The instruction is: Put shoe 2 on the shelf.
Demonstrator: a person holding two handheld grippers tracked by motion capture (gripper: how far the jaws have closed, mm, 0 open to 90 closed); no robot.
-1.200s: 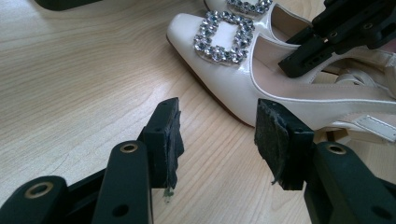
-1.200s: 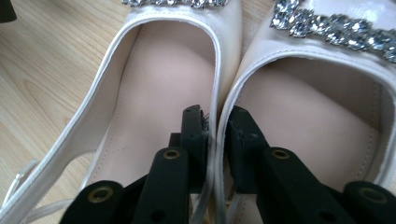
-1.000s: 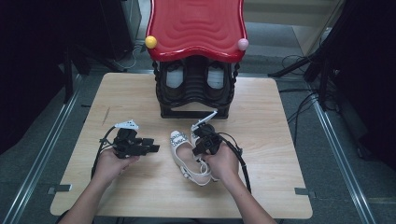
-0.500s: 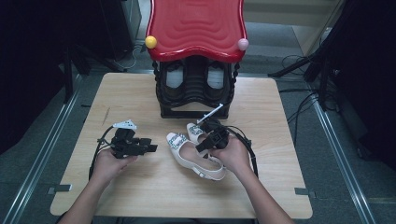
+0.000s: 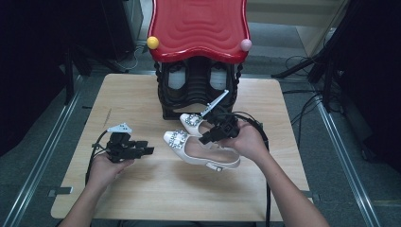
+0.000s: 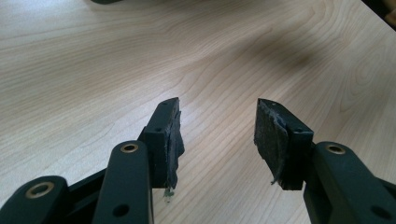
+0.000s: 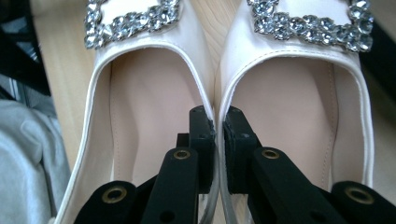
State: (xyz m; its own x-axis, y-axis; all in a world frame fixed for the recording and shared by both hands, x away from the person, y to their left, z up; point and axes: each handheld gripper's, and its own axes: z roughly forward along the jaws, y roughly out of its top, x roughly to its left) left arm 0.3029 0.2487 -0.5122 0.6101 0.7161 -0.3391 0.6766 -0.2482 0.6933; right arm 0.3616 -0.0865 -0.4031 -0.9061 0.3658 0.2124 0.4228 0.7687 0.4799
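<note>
Right gripper point(image 7: 218, 123) pinches paired shoes point(image 5: 201, 150) (toes pointing up-left).

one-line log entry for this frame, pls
right gripper: shut on pair of white shoes, pinching both inner rims | left gripper: open, holding nothing, over table | shoes near red rack

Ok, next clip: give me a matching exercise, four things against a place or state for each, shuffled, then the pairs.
Things:
1. left claw
2. right claw
3. pair of white shoes
4. red-topped rack

Places or states:
A. at the far edge of the table, a yellow ball and a pink ball at its corners
B. open over bare wood, holding nothing
C. side by side, jewelled buckles on the toes
D. shut on the two inner edges of the shoes, pinched together

Pairs: 1-B, 2-D, 3-C, 4-A
</note>
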